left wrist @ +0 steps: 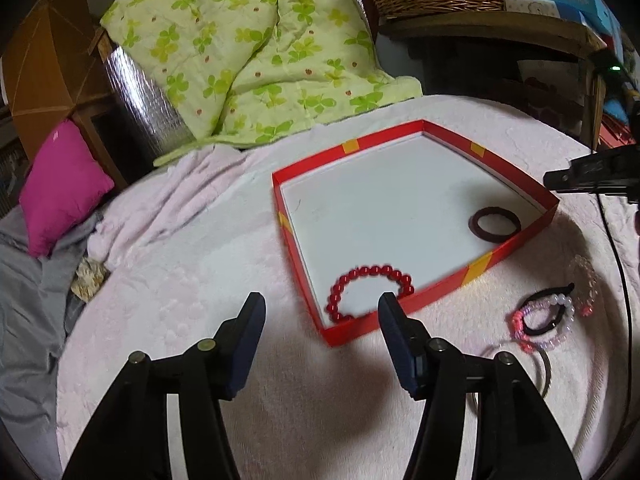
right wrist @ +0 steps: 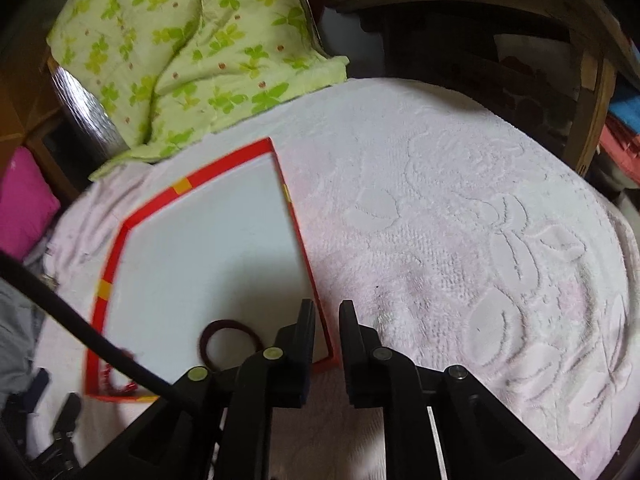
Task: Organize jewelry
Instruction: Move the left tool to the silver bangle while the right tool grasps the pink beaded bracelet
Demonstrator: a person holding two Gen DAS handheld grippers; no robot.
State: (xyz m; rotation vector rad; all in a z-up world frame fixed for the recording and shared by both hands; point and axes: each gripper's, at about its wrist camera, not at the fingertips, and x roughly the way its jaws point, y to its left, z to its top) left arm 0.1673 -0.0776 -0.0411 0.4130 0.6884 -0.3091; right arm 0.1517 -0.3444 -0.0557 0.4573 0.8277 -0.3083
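- The left gripper [left wrist: 322,306] hangs over the pink towel-like cover [left wrist: 192,280] with its jaws spread and nothing between them; its right fingertip sits at the near wall of the red shallow box [left wrist: 440,280].
- Just ahead of that fingertip, in the box's near corner, lies the red bead bracelet [left wrist: 370,292], resting on the white floor of the box.
- Farther ahead and to the right, against the box's right wall, lies a dark maroon hair tie [left wrist: 495,225]. Those two pieces are all the box holds.
- To the right of the left gripper, outside the box on the cover, a small heap waits: a pink-and-white bead bracelet [left wrist: 554,316] tangled with a black hair tie [left wrist: 548,312], a clear bead bracelet [left wrist: 586,284] beyond them, and a thin metal ring [left wrist: 546,372] nearer.
- The right gripper [right wrist: 326,312] has its jaws nearly pressed together and carries nothing; it hovers over the box's near corner, the maroon tie just to its left.
- Judged from this, two pieces are stowed and roughly four remain.
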